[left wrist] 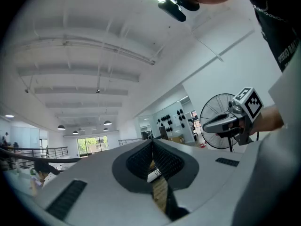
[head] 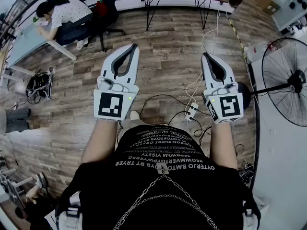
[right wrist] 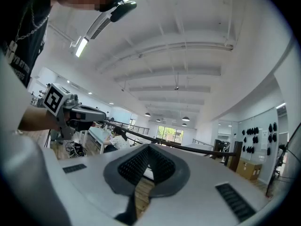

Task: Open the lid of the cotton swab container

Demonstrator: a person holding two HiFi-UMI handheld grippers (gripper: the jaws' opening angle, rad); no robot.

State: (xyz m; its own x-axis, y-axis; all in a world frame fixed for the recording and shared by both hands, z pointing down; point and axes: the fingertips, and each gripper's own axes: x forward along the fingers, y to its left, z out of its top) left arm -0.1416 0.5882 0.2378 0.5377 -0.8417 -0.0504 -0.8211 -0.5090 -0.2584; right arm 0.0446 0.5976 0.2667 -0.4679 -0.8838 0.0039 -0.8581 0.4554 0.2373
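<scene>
Left tool (head: 134,47): closed, empty | right tool (head: 205,55): closed, empty | fan (head: 296,78) cut off at frame edge

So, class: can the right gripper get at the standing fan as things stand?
Probably yes: the fan stands just beside the right gripper, with nothing between them, though that gripper's jaws are shut.

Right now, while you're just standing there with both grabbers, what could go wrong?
The power strip and its cables lie on the floor just ahead: a step forward might trip on them. The fan stands off to the right gripper side; a wide swing might hit it.
</scene>
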